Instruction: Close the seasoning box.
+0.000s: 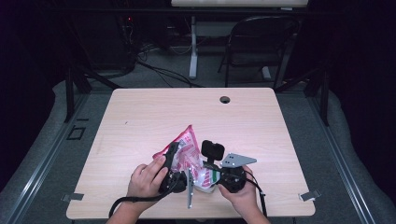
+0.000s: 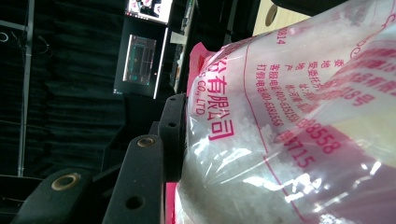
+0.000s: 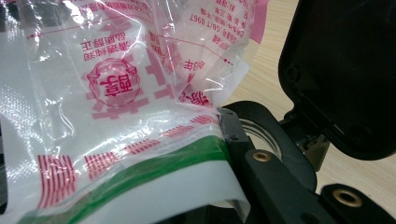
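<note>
Holding a clear plastic bag (image 1: pixel 187 149) printed in pink between them, both grippers work at the near middle of the wooden table (image 1: pixel 140 116), just in front of the person. The left gripper (image 1: pixel 172 161) clasps the bag's upper side, and in the left gripper view its black jaw presses flat against the film, with white grains (image 2: pixel 243 135) packed behind it; the grip looks clenched on the bag, probably to steady the loose weight. The right gripper (image 1: pixel 219 175) comes in from the other side, low down, and in the right gripper view a jaw meets the crumpled lower part of the bag by a green stripe (image 3: pixel 154 163); it seems pinched on the film there, though the second jaw is hidden. Just beyond stands a small black container with its hinged lid (image 1: pixel 212 150) flipped up and its round mouth (image 3: pixel 261 135) open. The bag is tilted over that mouth, most likely so the grains can be poured in, with one gripper lifting and the other guiding the low end.
</note>
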`<state>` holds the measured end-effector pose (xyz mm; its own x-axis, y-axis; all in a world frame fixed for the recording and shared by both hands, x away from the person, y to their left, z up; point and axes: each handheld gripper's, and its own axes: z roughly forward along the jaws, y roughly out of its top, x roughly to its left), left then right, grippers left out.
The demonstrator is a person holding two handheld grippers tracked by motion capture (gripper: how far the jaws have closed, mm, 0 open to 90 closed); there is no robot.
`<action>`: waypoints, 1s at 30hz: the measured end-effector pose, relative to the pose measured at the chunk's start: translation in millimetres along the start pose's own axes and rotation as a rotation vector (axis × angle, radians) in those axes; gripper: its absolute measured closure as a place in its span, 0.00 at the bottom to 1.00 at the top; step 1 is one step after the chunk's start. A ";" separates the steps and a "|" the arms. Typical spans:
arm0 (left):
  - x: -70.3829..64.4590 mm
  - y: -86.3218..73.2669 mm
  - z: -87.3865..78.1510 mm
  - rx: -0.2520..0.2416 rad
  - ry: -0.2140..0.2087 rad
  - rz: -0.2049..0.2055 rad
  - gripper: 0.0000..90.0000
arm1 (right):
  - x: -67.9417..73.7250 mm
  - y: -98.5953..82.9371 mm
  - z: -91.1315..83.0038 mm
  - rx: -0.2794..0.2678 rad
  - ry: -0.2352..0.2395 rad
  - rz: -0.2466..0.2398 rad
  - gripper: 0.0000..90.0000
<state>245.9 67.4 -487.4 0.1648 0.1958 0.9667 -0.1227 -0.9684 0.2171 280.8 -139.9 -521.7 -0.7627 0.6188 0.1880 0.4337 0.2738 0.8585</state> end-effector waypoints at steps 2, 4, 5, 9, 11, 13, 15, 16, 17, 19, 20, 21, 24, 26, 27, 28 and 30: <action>0.2 0.3 -0.3 -0.002 0.002 -0.002 0.72 | -0.2 -0.1 -0.1 -0.002 0.001 0.002 1.00; 0.1 0.6 -0.6 -0.001 -0.004 -0.008 0.72 | -0.1 -0.1 0.0 -0.008 0.000 0.005 1.00; 0.2 0.6 -0.5 -0.003 -0.002 -0.009 0.72 | -0.1 -0.1 0.1 -0.008 0.001 0.006 1.00; 0.4 1.0 -0.4 -0.007 0.001 -0.007 0.72 | -0.2 -0.1 -0.1 -0.006 0.000 0.008 1.00; 0.3 1.0 -0.3 -0.007 0.001 -0.007 0.72 | -0.4 0.0 -0.2 -0.002 -0.001 0.004 1.00; 0.2 1.0 -0.4 -0.004 -0.001 -0.007 0.72 | -0.5 0.0 -0.3 -0.001 -0.003 0.004 1.00; 0.3 0.8 -0.6 -0.005 -0.002 -0.008 0.72 | -0.7 0.0 -0.1 -0.003 -0.004 0.003 1.00; 0.6 0.8 -0.7 -0.006 -0.001 -0.007 0.73 | -0.2 -0.1 0.1 -0.007 -0.003 0.009 1.00; 0.7 0.8 -0.8 -0.006 -0.001 -0.007 0.72 | -0.2 -0.1 0.2 -0.008 -0.001 0.009 1.00; 0.8 0.9 -1.1 -0.007 -0.001 -0.008 0.72 | -0.6 0.2 0.0 -0.005 -0.002 0.003 1.00; 0.7 0.9 -1.1 -0.007 0.000 -0.008 0.73 | -0.6 0.3 0.0 -0.005 -0.002 0.002 1.00; 0.7 1.0 -1.2 -0.007 0.000 -0.008 0.73 | -0.6 0.3 0.1 -0.005 -0.003 0.002 1.00; 0.7 0.8 -0.8 -0.007 -0.001 -0.008 0.73 | -0.6 0.4 0.3 -0.005 -0.003 0.004 1.00; 0.2 0.4 -0.6 -0.005 -0.006 -0.014 0.73 | -0.4 0.4 0.3 -0.002 -0.003 0.006 1.00; 0.5 0.1 -0.3 -0.006 -0.004 -0.012 0.73 | -0.4 0.4 0.4 -0.002 -0.003 0.007 1.00; 0.5 -0.3 0.1 -0.008 -0.003 -0.011 0.73 | -0.4 0.4 0.4 -0.003 -0.004 0.006 1.00; 0.1 -0.5 -0.1 -0.006 -0.006 -0.016 0.73 | -0.6 0.5 0.6 -0.005 -0.004 0.005 1.00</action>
<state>246.0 67.9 -487.5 0.1731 0.2106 0.9621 -0.1256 -0.9642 0.2337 281.7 -139.6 -521.7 -0.7587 0.6231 0.1902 0.4349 0.2671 0.8599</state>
